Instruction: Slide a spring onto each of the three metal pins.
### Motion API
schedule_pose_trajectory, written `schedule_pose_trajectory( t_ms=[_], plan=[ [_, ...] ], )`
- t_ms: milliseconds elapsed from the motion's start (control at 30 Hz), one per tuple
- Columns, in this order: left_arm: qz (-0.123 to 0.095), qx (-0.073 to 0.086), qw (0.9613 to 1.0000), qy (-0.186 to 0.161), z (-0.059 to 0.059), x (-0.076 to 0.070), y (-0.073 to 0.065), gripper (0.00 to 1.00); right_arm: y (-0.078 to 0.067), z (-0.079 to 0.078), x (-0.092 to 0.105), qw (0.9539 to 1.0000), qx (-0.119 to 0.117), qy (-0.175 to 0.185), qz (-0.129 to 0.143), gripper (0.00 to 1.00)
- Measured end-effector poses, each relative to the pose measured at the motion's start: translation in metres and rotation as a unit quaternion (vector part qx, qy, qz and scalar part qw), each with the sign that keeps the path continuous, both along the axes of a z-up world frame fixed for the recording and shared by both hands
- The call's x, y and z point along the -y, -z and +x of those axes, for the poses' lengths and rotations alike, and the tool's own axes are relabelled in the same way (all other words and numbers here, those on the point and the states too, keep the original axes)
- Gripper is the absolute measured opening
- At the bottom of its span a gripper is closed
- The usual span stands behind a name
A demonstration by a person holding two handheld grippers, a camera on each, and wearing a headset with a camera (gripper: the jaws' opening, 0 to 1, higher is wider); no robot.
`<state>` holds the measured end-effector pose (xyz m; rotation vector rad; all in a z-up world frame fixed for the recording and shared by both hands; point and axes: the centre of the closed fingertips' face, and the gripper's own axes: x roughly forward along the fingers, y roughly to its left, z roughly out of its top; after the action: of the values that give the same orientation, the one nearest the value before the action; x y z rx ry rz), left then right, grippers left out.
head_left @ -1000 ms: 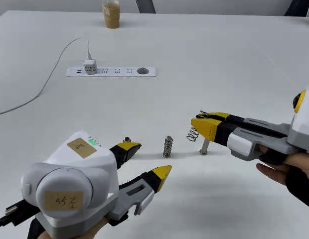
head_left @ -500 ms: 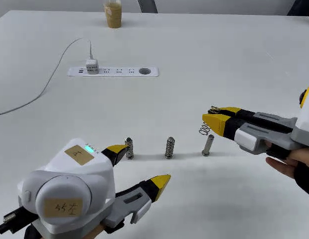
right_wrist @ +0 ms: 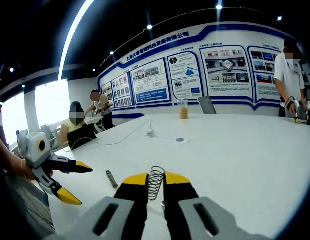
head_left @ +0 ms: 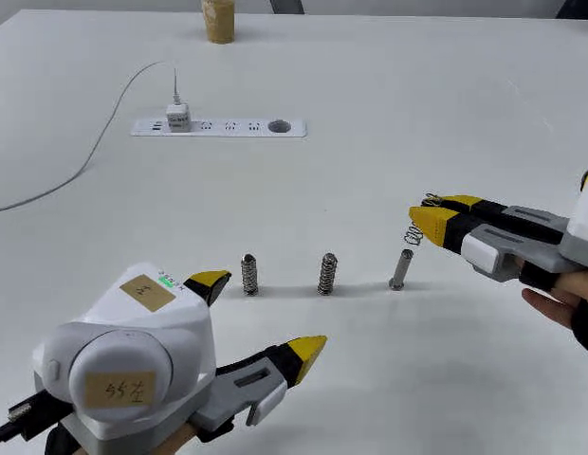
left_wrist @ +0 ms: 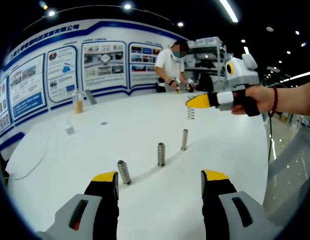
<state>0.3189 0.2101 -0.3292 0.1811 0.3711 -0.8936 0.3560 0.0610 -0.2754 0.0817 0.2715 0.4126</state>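
- The right gripper [head_left: 422,216] has its yellow-tipped jaws pressed together on a loose spring [head_left: 413,234]. It pinches the spring by the upper coils, and the rest hangs below the tips in the head view.
- In the right gripper view that same spring stands up from between the closed jaws.
- The bare pin [head_left: 400,269] stands upright on the white tabletop [head_left: 389,123], toward its near edge. It is the rightmost in a row of three.
- The loose spring's lower end sits just above the bare pin's top and slightly to the right. I cannot tell whether the two touch.
- The middle pin [head_left: 327,273] and the left pin [head_left: 248,274] are upright as well, each with a fitted spring [left_wrist: 161,153] around its shaft.
- The left gripper [head_left: 259,314] is low by the tabletop's near edge, jaws wide apart and gripping nothing. One yellow tip lies just beside the left pin, on its near side.
- In the left gripper view the row of pins runs ahead between the spread jaws, slanting away to the right. The right gripper is above the far end of the row.
- A power strip [head_left: 218,127] lies farther back on the tabletop with a white charger [head_left: 178,118] plugged in. The charger's cable [head_left: 95,152] trails off toward the left edge.
- A cup [head_left: 218,19] of beige drink stands at the far edge.
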Motion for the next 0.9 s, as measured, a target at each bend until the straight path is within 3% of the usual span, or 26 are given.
schedule_pose_trajectory(
  t_ms=[467, 900],
  plan=[
    [-0.007, -0.015, 0.9997, -0.018, 0.005, -0.005, 0.006, 0.79, 0.020, 0.008, 0.007, 0.9997, -0.010, 0.015, -0.015, 0.12],
    [-0.023, -0.019, 0.9995, -0.003, 0.001, 0.001, 0.005, 0.90, 0.032, 0.014, 0.008, 0.9994, -0.017, 0.020, -0.022, 0.12]
  ],
)
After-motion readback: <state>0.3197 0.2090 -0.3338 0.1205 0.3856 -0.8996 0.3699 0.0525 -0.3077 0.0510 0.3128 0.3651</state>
